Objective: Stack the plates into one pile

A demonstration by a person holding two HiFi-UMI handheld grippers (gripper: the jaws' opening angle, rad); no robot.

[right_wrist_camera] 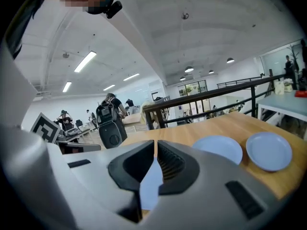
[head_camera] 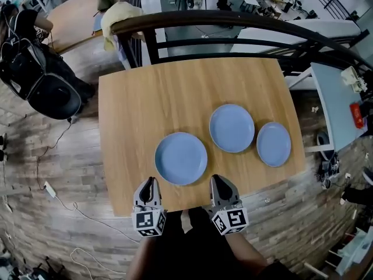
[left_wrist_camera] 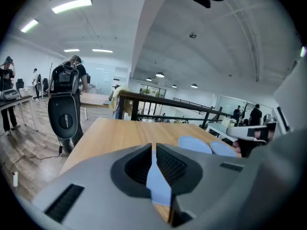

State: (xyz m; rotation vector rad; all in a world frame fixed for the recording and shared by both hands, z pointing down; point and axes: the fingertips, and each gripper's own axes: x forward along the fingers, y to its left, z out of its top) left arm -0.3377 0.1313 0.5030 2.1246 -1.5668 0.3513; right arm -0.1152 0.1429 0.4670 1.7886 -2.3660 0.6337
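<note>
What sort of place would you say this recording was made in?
Probably an open-plan lab or workshop, on a raised level: a black railing beyond the wooden table overlooks desks below, strip lights line a high ceiling, and people stand at benches.

Nearest plate (left_wrist_camera: 156, 183) mostly hidden behind left gripper (left_wrist_camera: 153, 145).

Smooth, matt blue plates (head_camera: 180, 158) sitting on a satin wood-grain surface (head_camera: 157, 98)
The left tongs (head_camera: 148, 184) and right tongs (head_camera: 219, 181) are showing matt grey plastic, with ribbed black pads (left_wrist_camera: 169, 163).
</note>
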